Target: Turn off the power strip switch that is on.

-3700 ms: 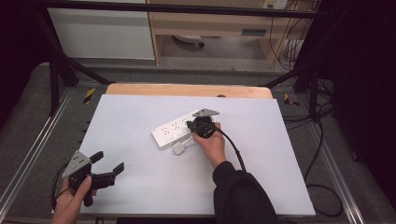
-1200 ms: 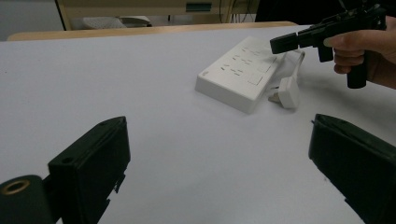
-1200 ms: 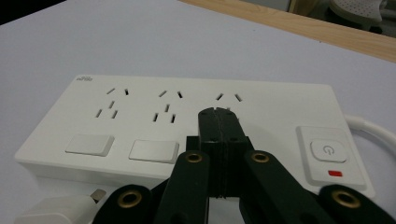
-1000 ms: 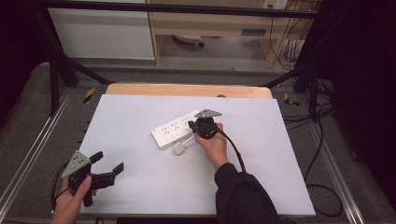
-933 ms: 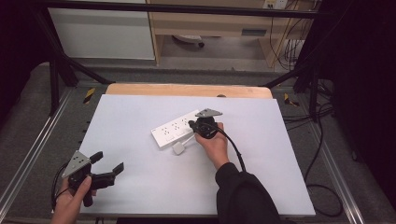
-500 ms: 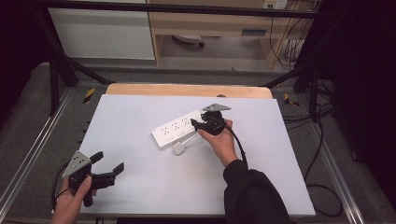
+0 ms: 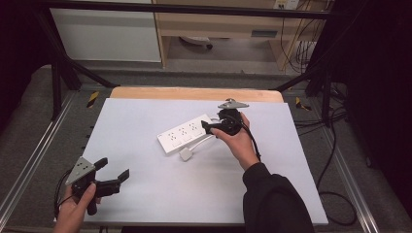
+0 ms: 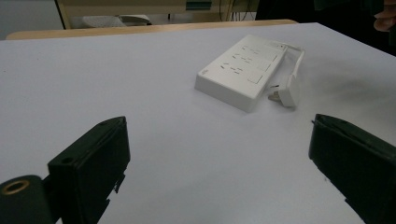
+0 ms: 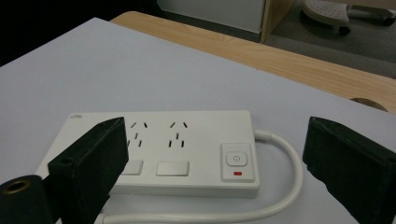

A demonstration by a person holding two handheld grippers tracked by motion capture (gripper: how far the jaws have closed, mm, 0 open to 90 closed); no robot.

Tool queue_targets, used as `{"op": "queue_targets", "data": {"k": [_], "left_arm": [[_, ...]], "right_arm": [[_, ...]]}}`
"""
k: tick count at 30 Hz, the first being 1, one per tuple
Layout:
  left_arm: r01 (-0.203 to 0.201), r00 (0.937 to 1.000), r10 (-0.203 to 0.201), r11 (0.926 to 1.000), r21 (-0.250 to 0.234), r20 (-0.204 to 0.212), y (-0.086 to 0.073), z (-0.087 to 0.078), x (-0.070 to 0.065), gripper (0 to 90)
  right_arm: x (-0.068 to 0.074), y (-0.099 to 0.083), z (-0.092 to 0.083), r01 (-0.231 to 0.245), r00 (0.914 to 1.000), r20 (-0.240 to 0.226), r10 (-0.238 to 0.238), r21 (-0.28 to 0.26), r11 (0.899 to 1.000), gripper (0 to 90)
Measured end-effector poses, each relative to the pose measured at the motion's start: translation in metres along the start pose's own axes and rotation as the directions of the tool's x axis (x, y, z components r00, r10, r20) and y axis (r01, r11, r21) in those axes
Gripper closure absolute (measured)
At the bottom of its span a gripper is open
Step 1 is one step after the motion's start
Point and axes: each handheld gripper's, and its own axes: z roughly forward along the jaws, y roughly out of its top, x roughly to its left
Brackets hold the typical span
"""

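Take the white power strip (image 7: 186, 134) as your landmark: it lies flat and slantwise near the middle of the white table top (image 7: 145, 111), its sockets facing up. In the right gripper view you can see its power button (image 9: 237, 159) with a small red mark just below it, at the end where the white cord (image 9: 280, 186) leaves the body. That cord loops back along the strip's near side, and the white plug (image 7: 186, 154) rests on the table just beside the strip's near long edge, apart from both of your grippers.

Your right gripper (image 7: 208, 127) sits at the strip's cord end, just above it, pointing along its length. Its jaws stand wide apart and grip nothing; in the right gripper view the strip's body shows between them, one jaw in front of the socket end and the other out past the cord loop. Your right hand (image 7: 238, 141) wraps the gripper body from the side away from the strip.

Your left gripper (image 7: 112, 174) is well apart from the strip, down at the table's near left corner, held in your left hand (image 7: 73, 211). Its jaws are also spread wide and empty, aimed toward the strip across bare table.
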Motion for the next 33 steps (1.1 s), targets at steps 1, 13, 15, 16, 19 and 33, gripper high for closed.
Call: {"op": "queue_targets", "data": {"k": [1, 13, 15, 16, 19, 33], "left_arm": [[0.0, 1.0, 0.0, 1.0, 0.001, -0.002, 0.0, 0.0, 0.0, 5.1], [0.003, 1.0, -0.003, 1.0, 0.005, -0.002, -0.001, 0.001, 0.0, 5.1], [0.003, 1.0, -0.003, 1.0, 0.004, -0.002, -0.001, 0.001, -0.001, 5.1], [0.001, 1.0, -0.001, 1.0, 0.005, -0.003, -0.001, 0.001, -0.001, 5.1], [0.005, 1.0, -0.005, 1.0, 0.006, -0.001, -0.001, 0.002, -0.001, 5.1], [0.006, 1.0, -0.006, 0.9999, 0.01, -0.001, -0.002, 0.002, -0.001, 5.1]], "right_arm": [[-0.001, 0.001, -0.003, -0.001, 1.0, 0.003, 0.002, -0.004, 1.0, 6.3], [-0.013, 0.007, -0.033, -0.02, 0.9997, -0.014, 0.019, -0.056, 0.998, 5.5], [-0.016, 0.007, -0.039, -0.016, 0.9998, -0.013, 0.015, -0.066, 0.998, 5.5], [-0.018, 0.007, -0.041, -0.013, 0.9998, -0.013, 0.012, -0.069, 0.998, 5.5], [-0.022, 0.006, -0.049, -0.013, 0.9999, -0.007, 0.012, -0.081, 0.997, 5.5], [-0.043, -0.007, -0.083, -0.021, 0.9995, 0.02, 0.024, -0.131, 0.991, 5.6]]}}
